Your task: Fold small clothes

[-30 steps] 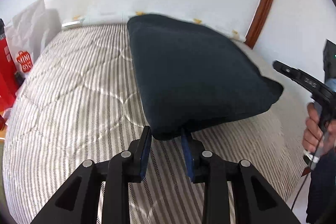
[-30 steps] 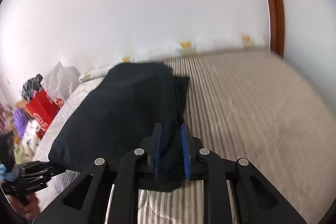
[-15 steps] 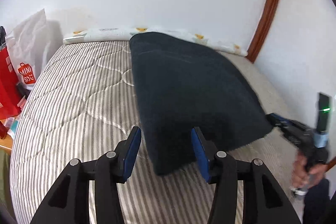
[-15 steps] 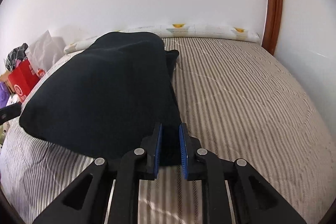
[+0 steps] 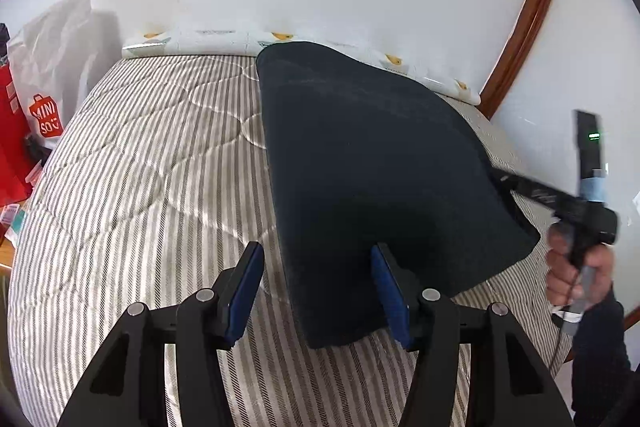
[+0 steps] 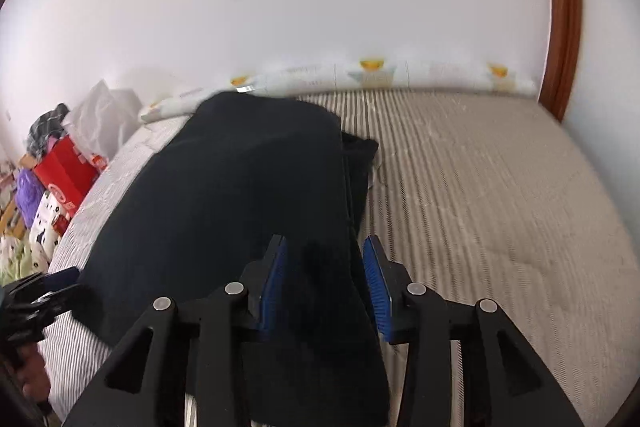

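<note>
Dark navy cloth, a folded garment [image 5: 372, 163], lies flat on the striped mattress [image 5: 140, 187], running from the near edge back toward the pale printed pillow roll [image 5: 208, 39] at the wall. One folded side shows a thicker layered edge with a small corner poking out, seen in the right wrist view [image 6: 360, 151].

The left gripper [image 5: 316, 287] sits at the garment's near corner. Its jaws are opening; the blue pads [image 5: 244, 291] stand spread, and the left pad is clear of the cloth while the right one is right at its edge, so the corner lies between them without being pinched.

The right gripper [image 6: 324, 279] is at the other near corner. Its jaws are opening too, with the cloth between the blue pads [image 6: 374, 287]; a gap shows beside the right pad, and the fabric droops loosely over the frame below.

A hand [image 5: 576, 267] in a dark sleeve holds the right gripper's handle at the mattress edge.

Beyond the mattress stand a red shopping bag [image 5: 16, 147], a white plastic bag [image 5: 60, 39], and a wooden door frame [image 5: 524, 15] against the white wall.
</note>
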`<state>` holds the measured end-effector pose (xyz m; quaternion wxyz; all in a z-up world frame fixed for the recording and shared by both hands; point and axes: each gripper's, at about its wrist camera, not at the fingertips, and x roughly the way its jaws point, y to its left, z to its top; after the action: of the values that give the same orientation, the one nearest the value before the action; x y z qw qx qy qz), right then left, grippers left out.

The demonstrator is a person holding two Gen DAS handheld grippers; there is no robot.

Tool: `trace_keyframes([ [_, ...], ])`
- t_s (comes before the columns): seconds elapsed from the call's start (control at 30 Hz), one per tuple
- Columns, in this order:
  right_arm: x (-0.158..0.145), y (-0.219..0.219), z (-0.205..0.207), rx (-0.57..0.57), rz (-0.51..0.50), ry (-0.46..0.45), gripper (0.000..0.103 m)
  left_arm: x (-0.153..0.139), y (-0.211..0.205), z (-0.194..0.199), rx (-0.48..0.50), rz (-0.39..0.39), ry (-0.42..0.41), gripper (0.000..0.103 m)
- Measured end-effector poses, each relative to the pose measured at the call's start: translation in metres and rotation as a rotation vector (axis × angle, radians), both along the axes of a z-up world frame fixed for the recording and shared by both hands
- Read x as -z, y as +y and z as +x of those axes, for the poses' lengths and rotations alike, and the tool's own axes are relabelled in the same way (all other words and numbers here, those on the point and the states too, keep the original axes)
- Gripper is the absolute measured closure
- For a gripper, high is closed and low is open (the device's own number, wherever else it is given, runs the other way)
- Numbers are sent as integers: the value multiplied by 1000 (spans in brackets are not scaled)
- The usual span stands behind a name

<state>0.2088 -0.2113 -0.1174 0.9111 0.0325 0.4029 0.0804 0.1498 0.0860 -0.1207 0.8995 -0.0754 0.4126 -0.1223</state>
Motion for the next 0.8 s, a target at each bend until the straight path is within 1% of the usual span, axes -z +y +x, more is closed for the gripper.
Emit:
trace_keyframes([
  [0.03, 7, -2, 7, 11, 7, 31, 90, 0, 0, 1, 1, 3, 1, 49],
  [0.07, 9, -5, 8, -2, 41, 32, 96, 0, 1, 4, 2, 6, 1, 49],
  [0.1, 5, -12, 3, -2, 72, -8, 97, -1, 2, 6, 2, 8, 0, 49],
  [0.13, 1, -18, -3, 9, 79, -52, 98, -1, 3, 8, 2, 6, -2, 49],
  [0.17, -1, -22, -7, 8, 83, -74, 99, -2, 5, 10, 0, 1, -2, 49],
  [0.27, 4, -26, -2, 7, 60, -21, 100, -5, 8, 19, -1, 3, -3, 49],
  [0.3, 3, -24, 0, -9, 45, 1, 100, -6, 9, 23, -2, 5, -5, 49],
  [0.37, -8, -20, 3, -4, 8, -1, 99, -8, 10, 30, -7, 6, -8, 49],
  [0.47, -26, -14, 17, -5, 13, -37, 91, -10, 9, 41, -9, 17, -11, 49],
  [0.53, -31, -7, 35, -14, 12, -27, 68, -12, 7, 50, -17, 35, -17, 49],
  [0.57, -33, -5, 44, -15, 11, -24, 66, -12, 6, 55, -18, 39, -14, 49],
  [0.63, -32, 3, 66, -14, 11, -7, 65, -11, 6, 62, -21, 42, -9, 49],
  [0.7, -25, 7, 86, 12, 7, 30, 64, -9, 5, 69, -28, 54, -1, 49],
  [0.8, -13, 8, 109, 21, 58, 85, 64, -4, 6, 76, -30, 53, 9, 49],
])
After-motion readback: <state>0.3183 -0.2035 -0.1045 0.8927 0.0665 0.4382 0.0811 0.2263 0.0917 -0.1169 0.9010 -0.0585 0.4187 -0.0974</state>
